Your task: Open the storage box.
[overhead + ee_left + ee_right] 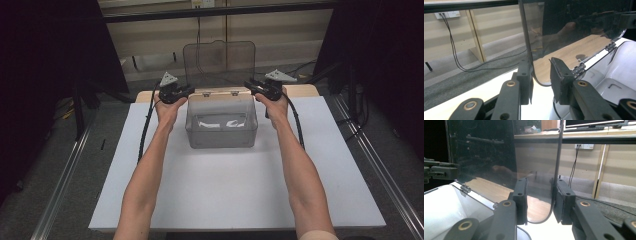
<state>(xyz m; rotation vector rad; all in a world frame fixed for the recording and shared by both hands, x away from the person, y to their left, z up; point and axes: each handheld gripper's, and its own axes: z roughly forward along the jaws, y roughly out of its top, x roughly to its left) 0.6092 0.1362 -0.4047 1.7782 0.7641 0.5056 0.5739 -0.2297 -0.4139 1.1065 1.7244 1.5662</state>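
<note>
A clear plastic box (222, 134) stands on the white board, its hinged lid (219, 62) upright at the back. My left gripper (187, 91) is at the lid's lower left corner and my right gripper (248, 85) at its lower right corner. In the left gripper view the lid's edge (527, 50) runs down along one jaw of the left gripper (541, 77), while the other jaw stands apart from it. The right gripper view has the lid's edge (557, 165) beside one jaw of the right gripper (539, 197), with a gap to the other. Both are open.
The white board (225, 190) covers a wooden table (305, 90). Metal rails (380, 165) run along both sides on the floor. Black cables (147, 125) trail from the grippers. Small hinges (579, 68) join lid and box.
</note>
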